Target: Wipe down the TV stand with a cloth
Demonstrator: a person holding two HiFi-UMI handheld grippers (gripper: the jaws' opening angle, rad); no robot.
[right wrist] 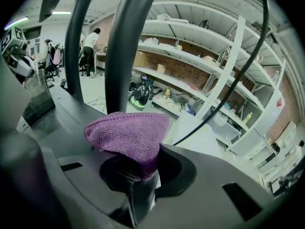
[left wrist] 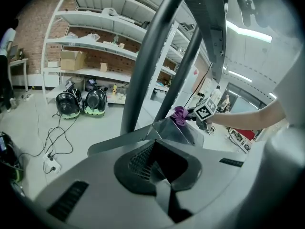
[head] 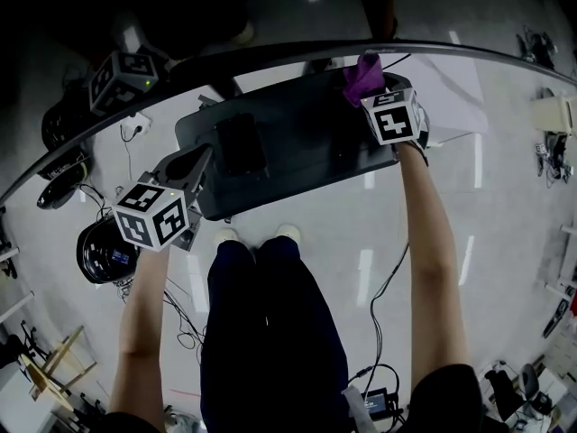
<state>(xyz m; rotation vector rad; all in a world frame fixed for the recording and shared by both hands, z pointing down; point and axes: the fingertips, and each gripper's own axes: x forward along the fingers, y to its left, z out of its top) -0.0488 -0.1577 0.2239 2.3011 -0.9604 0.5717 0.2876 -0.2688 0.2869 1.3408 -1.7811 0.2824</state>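
The TV stand's dark base plate point(head: 306, 152) lies on the floor ahead of my feet. My right gripper point(head: 379, 88) is at its far right corner, shut on a purple cloth point(head: 362, 77) that rests against the plate. In the right gripper view the cloth point(right wrist: 128, 135) bulges out of the jaws over the plate point(right wrist: 52, 109), beside a dark upright pole point(right wrist: 126, 46). My left gripper point(head: 191, 165) is at the plate's left edge, jaws together and holding nothing. The left gripper view shows the cloth point(left wrist: 179, 114) and the right gripper point(left wrist: 205, 111) across the plate point(left wrist: 176, 132).
A curved dark bar point(head: 270, 61) arcs over the scene. A black rectangle point(head: 239, 142) lies on the plate. Helmets point(left wrist: 78, 104) and cables point(left wrist: 52, 137) sit on the floor to the left, before shelving point(left wrist: 95, 42). People point(right wrist: 90, 42) stand far off.
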